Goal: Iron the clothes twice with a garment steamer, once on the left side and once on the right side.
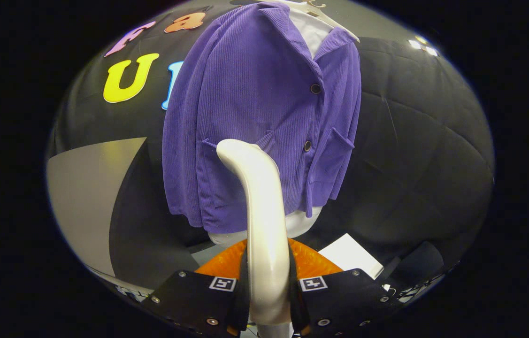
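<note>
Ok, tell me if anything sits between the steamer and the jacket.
Nothing visible does. The gripper is shut on the steamer, whose head rises straight ahead to the jacket, near its lower front by the pocket. Whether they touch is unclear.

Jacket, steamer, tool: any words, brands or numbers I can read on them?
Jacket: no text.
Steamer, clamped between both fingers of the tool: no text.
Markers on the tool: square coded patterns, not words.
White sheet beyond the tool: blank as far as it shows.
</note>
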